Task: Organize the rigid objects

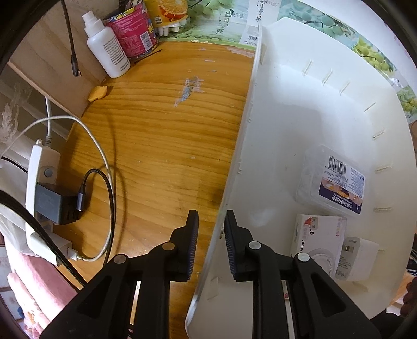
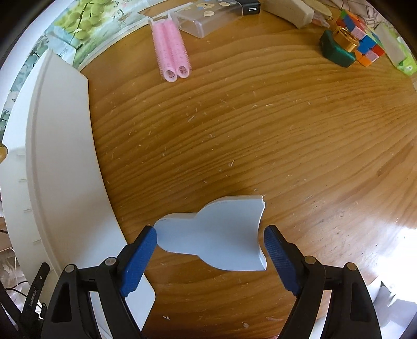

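The left gripper (image 1: 209,241) points almost straight down over the wooden table (image 1: 161,135), and its jaws are narrow, set astride the near wall of a white bin (image 1: 286,109). One finger is outside the wall, the other inside. Whether the pads press on the plastic cannot be told; a slim gap seems to show on the outer side.

Inside the bin lie a clear plastic box (image 1: 331,180) with a barcode label, a white carton (image 1: 319,234) just beside it, and a white plug adapter (image 1: 358,256) touching the carton's edge.

Left of the bin, on the table's edge, sit a white power strip (image 1: 39,167) with a black charger (image 1: 56,206) plugged in and cables looped around it. At the back stand a white bottle (image 1: 106,49) and a pink can (image 1: 134,31).

The right gripper (image 2: 209,250) also points straight down, jaws wide. A pale blue, fishtail-shaped block (image 2: 216,234) lies flat on the table between the blue pads (image 2: 139,260). The left pad is at the block's narrow end, seemingly touching it; the right pad stands apart from the flared end.

The bin's rim (image 2: 60,146) curves along the left of this view. Farther back lie two pink hair rollers (image 2: 173,52), a clear case (image 2: 206,18), a green holder with a gold ring (image 2: 338,47), and a colour cube (image 2: 365,41).
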`<state>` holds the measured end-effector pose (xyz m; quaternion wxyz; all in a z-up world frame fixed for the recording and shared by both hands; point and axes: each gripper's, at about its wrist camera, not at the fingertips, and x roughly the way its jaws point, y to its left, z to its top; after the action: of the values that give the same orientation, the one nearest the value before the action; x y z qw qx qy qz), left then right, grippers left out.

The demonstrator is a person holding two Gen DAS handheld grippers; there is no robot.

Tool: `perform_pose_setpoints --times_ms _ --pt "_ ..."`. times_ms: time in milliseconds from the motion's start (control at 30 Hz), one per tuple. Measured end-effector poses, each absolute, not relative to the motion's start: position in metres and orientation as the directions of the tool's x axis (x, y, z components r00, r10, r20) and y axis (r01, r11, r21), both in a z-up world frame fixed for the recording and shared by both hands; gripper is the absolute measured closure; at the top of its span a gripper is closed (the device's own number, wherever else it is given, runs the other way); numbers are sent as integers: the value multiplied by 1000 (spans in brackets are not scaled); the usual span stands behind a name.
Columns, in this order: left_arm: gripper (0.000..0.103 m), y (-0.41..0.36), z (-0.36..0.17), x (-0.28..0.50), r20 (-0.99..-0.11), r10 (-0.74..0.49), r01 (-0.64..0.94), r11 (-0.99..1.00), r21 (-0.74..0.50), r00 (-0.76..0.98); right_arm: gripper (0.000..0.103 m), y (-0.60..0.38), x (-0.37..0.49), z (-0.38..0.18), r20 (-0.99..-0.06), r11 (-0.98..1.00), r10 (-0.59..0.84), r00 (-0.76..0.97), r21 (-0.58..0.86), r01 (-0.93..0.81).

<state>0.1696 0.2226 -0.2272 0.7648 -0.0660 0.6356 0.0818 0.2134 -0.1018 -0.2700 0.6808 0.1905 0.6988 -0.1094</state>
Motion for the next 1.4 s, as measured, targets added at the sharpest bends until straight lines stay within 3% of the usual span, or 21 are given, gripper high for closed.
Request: perform_pose_setpoints --times_ms 333,700,800,933,1400 --pt "79 237 -226 166 -983 34 -259 966 -14 183 15 -97 210 -279 -994 914 110 -4 100 393" --pt "84 233 -236 164 -987 19 -249 968 -21 158 19 -79 215 -279 -998 940 68 16 70 333" --pt "91 231 -240 168 -988 16 -221 975 -18 152 19 -85 213 -280 -997 935 80 22 82 344" --pt "93 237 -241 171 -988 6 -214 976 -28 153 19 -97 206 -276 -992 917 119 31 122 381" --pt "94 207 -238 201 -981 46 -63 997 34 186 19 -126 190 -270 -969 850 218 118 247 464"
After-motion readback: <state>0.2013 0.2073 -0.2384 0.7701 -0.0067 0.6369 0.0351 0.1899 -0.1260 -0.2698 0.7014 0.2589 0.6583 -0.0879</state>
